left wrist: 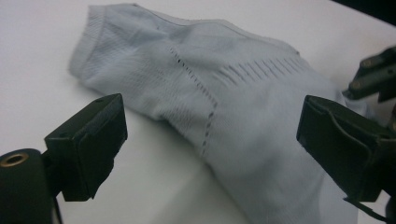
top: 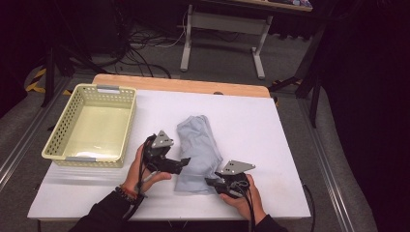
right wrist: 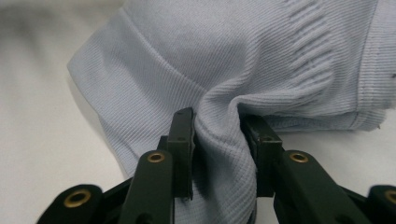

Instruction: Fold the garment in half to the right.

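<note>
Right hand-held gripper [top: 209,182] of mine is pinching the cloth [top: 197,151]. In the right gripper view I see a bunched fold of the cloth [right wrist: 261,70] squeezed between the two black jaws of that hand-held gripper [right wrist: 217,149], so they are nearly closed on it. It grips the near right corner of the cloth.

My left hand-held gripper [top: 185,162] has its jaws spread wide and holds nothing. In the left gripper view the jaws of this hand-held gripper [left wrist: 210,140] stand on either side of the cloth [left wrist: 224,102]. I cannot tell if they touch it. From above, it sits at the left edge of the cloth, near the middle of that edge.

I see the cloth as a light blue-grey knit piece, folded into a long shape. It lies flat on the white tabletop [top: 261,125], about in the middle. Its long way runs from near to far, and it leans a little, so the far end points slightly to the right. The near end is wider and the far end is narrower and rounder.

I see a pale yellow basket [top: 63,126] with holes in its walls on the far left of the tabletop, well apart from the cloth. My left hand [top: 140,174] and right hand [top: 244,195] come in from the near edge, with dark sleeves [top: 104,215].
</note>
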Tool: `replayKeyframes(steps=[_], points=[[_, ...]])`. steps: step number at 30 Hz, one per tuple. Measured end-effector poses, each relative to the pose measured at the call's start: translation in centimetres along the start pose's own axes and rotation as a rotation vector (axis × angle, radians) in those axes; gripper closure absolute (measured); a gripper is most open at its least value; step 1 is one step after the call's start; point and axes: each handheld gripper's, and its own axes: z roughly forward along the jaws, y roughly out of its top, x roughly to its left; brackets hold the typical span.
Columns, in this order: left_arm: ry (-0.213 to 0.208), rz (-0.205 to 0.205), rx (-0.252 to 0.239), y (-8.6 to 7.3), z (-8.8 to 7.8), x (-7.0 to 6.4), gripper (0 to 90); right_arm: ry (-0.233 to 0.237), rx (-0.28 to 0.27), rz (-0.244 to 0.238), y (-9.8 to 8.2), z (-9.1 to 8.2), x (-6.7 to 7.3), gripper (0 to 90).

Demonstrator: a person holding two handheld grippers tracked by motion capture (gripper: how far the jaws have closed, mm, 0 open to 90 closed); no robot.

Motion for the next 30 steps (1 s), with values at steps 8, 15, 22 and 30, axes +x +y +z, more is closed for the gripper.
replayKeyframes(steps=[8,15,22,30], points=[[-0.055,-0.179,0.101,-0.1,4.9,1.4,4.4,-0.015,-0.003,-0.008,-0.1,0.0,0.2,67.6],[-0.051,-0.153,0.114,-0.2,6.0,0.4,9.2,-0.007,-0.001,0.001,0.0,0.0,0.0,67.4],[-0.126,-0.135,0.104,-0.3,5.9,0.5,48.3,-0.011,-0.001,-0.001,0.0,0.0,0.1,67.4],[-0.102,-0.060,0.107,0.2,5.7,-0.2,65.5,-0.014,-0.007,-0.004,-0.1,-0.1,0.1,68.1]])
